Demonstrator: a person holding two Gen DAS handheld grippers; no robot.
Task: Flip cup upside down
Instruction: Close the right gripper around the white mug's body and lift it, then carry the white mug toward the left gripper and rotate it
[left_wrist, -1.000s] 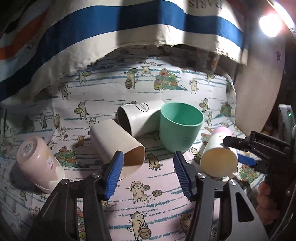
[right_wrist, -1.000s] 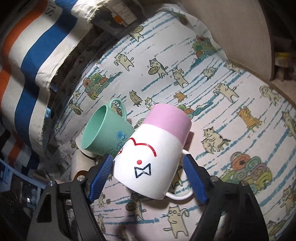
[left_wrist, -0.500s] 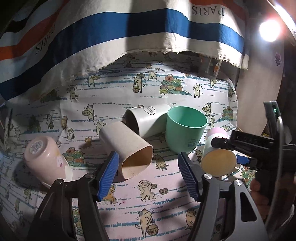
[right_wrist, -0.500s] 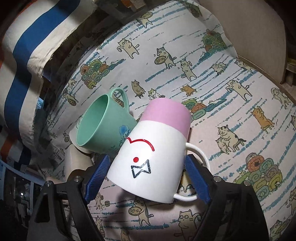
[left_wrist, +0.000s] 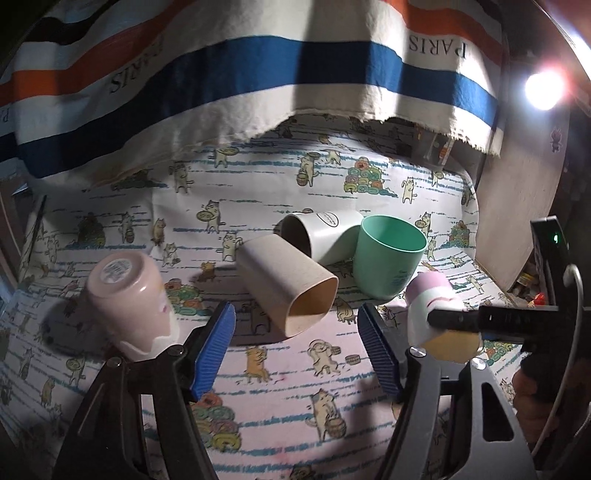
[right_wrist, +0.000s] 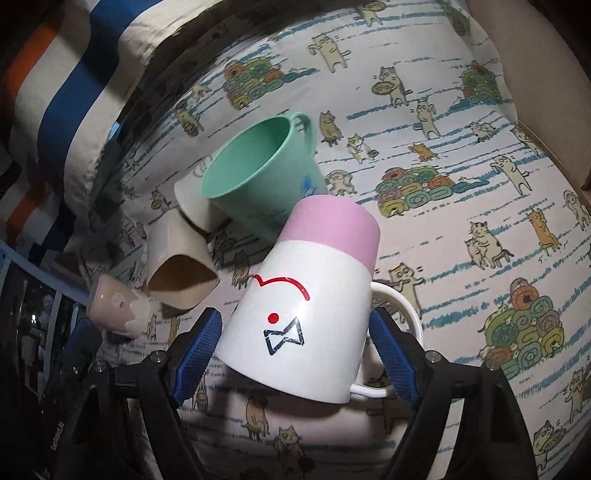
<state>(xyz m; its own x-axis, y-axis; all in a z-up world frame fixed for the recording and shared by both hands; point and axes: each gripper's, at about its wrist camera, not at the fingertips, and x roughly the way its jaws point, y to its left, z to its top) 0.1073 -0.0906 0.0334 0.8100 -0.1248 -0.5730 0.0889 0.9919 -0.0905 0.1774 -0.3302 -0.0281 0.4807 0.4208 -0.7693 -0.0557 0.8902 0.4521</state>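
My right gripper (right_wrist: 295, 354) is shut on a white mug with a pink band (right_wrist: 306, 306) and holds it tilted, pink base away from me, above the cat-print cloth (right_wrist: 461, 184). The same mug (left_wrist: 432, 306) shows at the right of the left wrist view, clamped by the right gripper's black finger (left_wrist: 480, 321). My left gripper (left_wrist: 295, 347) is open and empty, hovering just in front of a beige cup (left_wrist: 288, 288) lying on its side. A green mug (left_wrist: 388, 258) stands upright behind it.
A white cup (left_wrist: 325, 232) lies on its side against the green mug. A pale pink cup (left_wrist: 129, 299) stands upside down at the left. A striped cloth (left_wrist: 258, 74) hangs at the back. A board (left_wrist: 517, 206) stands at the right.
The right gripper has lifted the white and pink mug higher. The left gripper has pulled back and up, so the cups look further off.
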